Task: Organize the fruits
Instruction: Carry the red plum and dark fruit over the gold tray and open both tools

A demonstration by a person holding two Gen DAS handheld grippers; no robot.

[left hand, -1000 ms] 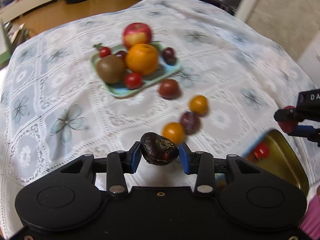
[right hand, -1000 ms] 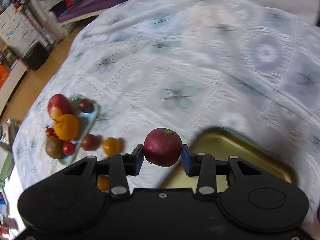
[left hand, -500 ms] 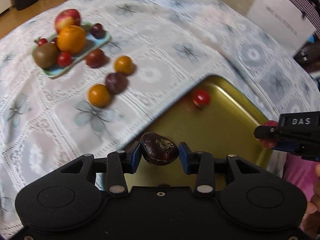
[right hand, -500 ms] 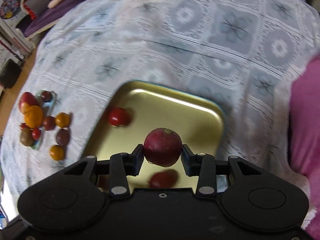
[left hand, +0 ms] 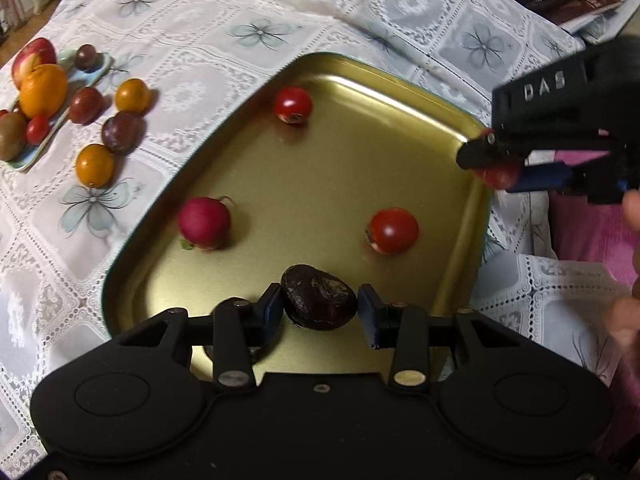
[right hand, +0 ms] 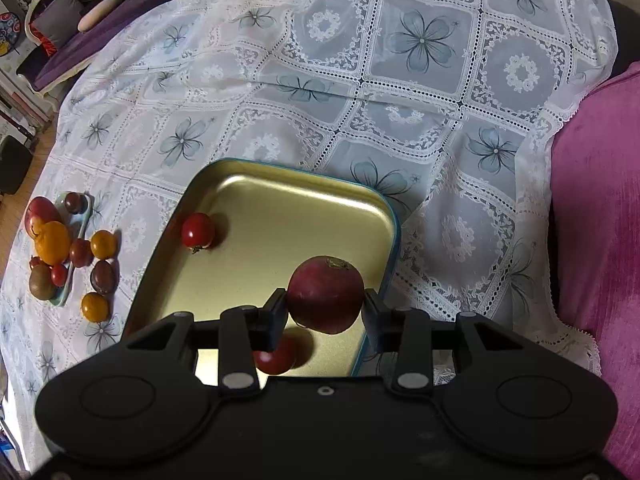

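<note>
Fruits in two camps: most on and around the small blue plate at the far left of the table, a few already in the gold tray. Since half a second ago, left tool carried further in and lower over the tray's near end, clamped on the dark brown fruit; right tool drawn toward the tray's right rim, closed on the red round fruit. Likely meaning: both drops close, neither yet made. Left view alone: pink radish-like piece, far tomato and near tomato on the tray floor, plus the other tool from the side. Right view alone: near tomato almost directly beneath its own load; radish-like piece hidden behind the tool body.
</note>
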